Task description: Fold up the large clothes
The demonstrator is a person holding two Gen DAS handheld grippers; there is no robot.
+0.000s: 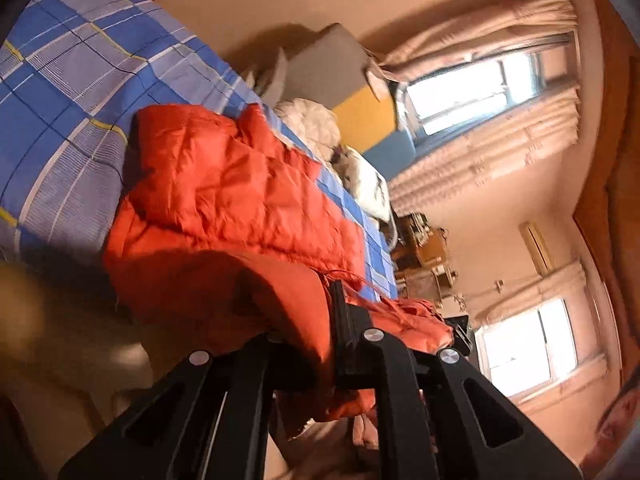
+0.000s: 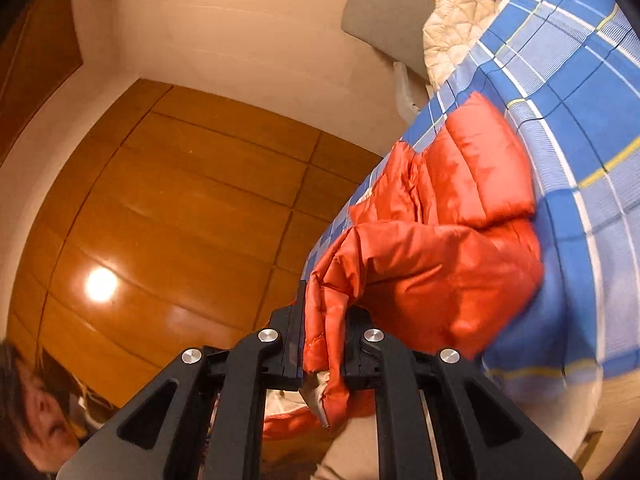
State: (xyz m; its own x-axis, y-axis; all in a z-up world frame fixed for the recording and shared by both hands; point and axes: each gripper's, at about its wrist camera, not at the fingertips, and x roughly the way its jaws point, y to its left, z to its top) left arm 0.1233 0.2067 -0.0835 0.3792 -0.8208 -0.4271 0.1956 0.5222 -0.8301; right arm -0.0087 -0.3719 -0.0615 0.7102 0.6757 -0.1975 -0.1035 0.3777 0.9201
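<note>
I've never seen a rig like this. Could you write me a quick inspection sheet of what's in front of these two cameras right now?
Surface: bed with a blue checked cover, partly bare.
Job's things: orange puffy jacket, crumpled, lying on the bed with one edge lifted toward the cameras.
Clutter: white quilted bedding and a pillow at the far end of the bed.
Grippers: left gripper and right gripper are each shut on the jacket's edge.
Cables: nothing seen.
Surroundings: curtained windows, wooden wardrobe doors, a cluttered shelf beyond the bed.
</note>
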